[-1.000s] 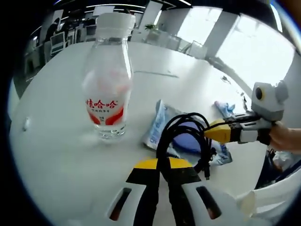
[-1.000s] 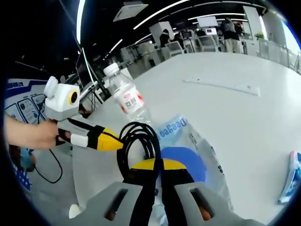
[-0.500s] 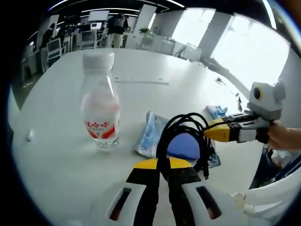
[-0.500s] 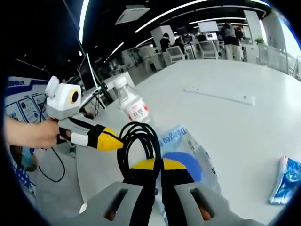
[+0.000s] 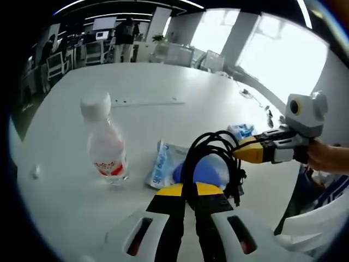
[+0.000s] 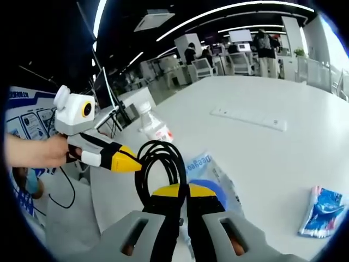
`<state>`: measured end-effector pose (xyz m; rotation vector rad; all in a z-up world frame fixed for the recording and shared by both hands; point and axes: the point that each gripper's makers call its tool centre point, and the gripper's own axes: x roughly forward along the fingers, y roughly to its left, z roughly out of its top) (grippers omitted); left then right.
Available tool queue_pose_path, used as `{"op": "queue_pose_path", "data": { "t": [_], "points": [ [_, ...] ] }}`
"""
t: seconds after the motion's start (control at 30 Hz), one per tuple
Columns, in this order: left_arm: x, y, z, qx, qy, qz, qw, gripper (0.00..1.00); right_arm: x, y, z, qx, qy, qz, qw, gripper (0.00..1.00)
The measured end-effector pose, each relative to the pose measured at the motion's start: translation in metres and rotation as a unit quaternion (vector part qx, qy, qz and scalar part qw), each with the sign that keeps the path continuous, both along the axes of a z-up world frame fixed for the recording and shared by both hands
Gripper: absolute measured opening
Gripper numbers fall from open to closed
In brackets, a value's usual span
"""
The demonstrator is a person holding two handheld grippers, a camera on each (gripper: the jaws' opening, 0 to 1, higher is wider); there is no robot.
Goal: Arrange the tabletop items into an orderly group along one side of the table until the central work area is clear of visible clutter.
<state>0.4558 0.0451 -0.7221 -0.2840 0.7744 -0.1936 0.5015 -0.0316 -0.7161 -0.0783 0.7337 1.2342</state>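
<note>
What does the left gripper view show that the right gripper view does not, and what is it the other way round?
Left gripper view: bright windows behind the table, and the right tongs coming in from the side.
Right gripper view: a blue poster beyond the table edge, and the left tongs.
Shared: the black cable that both tongs are shut on, the bottle, the blue packet and the small blue wrapper.

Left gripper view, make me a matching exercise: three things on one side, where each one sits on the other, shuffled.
Things:
1. water bottle
2. black cable coil
3. blue and white packet

Places:
A. lying flat on the white table
B. held between both claws
C. standing upright, apart from the claws

Pairs: 1-C, 2-B, 3-A
</note>
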Motion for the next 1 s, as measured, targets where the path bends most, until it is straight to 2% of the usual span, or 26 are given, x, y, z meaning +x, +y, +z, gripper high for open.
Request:
{"op": "queue_pose_path", "data": {
  "t": [0.5, 1.0],
  "points": [
    [0.010, -0.032, 0.017, -0.003, -0.009, -0.039, 0.9992, 0.00, 0.008, -0.032, 0.014, 0.000, -0.013, -0.020, 0.9997, 0.00],
    [0.025, -0.073, 0.031, 0.001, -0.021, -0.088, 0.9959, 0.00, 0.019, -0.074, 0.022, 0.005, -0.015, -0.065, 0.9977, 0.00]
  ]
}}
